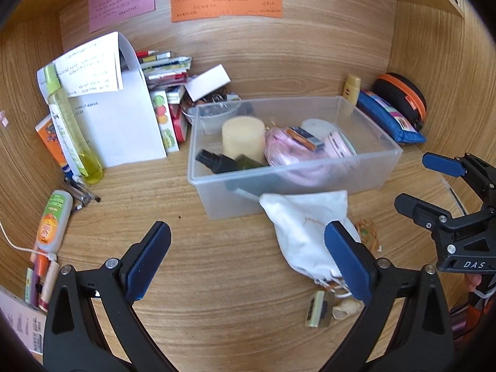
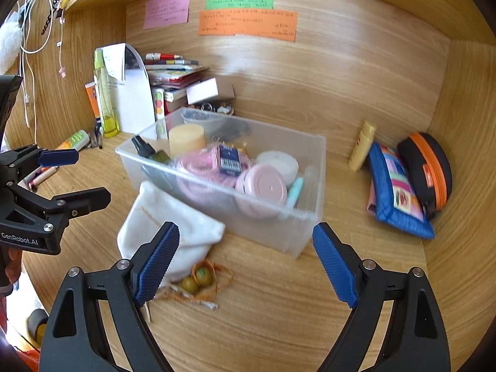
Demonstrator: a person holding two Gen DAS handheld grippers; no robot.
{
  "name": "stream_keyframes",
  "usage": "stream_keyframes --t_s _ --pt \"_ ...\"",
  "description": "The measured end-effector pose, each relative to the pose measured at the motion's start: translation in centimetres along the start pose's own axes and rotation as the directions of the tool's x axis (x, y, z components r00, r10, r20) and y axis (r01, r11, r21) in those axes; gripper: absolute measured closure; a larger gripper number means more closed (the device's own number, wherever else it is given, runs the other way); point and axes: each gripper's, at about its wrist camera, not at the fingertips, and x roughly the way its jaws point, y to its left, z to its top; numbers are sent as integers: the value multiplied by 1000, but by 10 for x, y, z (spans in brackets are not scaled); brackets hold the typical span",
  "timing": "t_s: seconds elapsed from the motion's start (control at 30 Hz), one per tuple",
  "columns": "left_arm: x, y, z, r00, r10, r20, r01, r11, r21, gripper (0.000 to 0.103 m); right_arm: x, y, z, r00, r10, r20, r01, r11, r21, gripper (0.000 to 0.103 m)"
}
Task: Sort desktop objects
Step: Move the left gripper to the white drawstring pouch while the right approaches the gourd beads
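Desktop clutter is what we see spread over the wooden worktop point(image 1: 217, 266), with a clear plastic box point(image 1: 291, 183) standing in the middle. Inside the box we make out a cream cylinder point(image 1: 243, 136), a dark spray bottle point(image 1: 217, 161), a pink coil point(image 2: 201, 167) and a round pink case point(image 2: 262, 187). Just near of the box lies a white pouch point(image 1: 305, 232), touching its near wall. Beside the pouch sit two small green beads point(image 2: 197, 279) on orange string, and what may be a shell point(image 1: 345, 308), though the view there is too soft for us to be sure.

At the far left a tall yellow bottle point(image 1: 66, 127) stands in front of white papers point(image 1: 121, 124). At the right a blue pouch point(image 2: 395, 192) leans against a black case with an orange zip point(image 2: 426, 167).

We hold the left gripper point(image 1: 248, 260) with its fingers spread wide and nothing between them. The right gripper point(image 2: 246, 265) likewise has its fingers wide apart and empty, hovering over the worktop near the box.
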Motion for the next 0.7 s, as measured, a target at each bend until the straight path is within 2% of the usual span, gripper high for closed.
stream_keyframes --t_s 0.3,0.53,0.7 --pt "23 -4 -18 992 -82 -94 78 996 -50 2 9 -11 -29 997 22 -70 -21 1000 18 17" --pt "52 -19 -12 978 -136 -156 127 990 -66 2 21 -15 -43 990 79 -113 -73 996 50 17" --pt "75 -27 -11 961 -186 -206 169 981 -98 1 28 -9 -43 986 104 -130 -100 994 32 17"
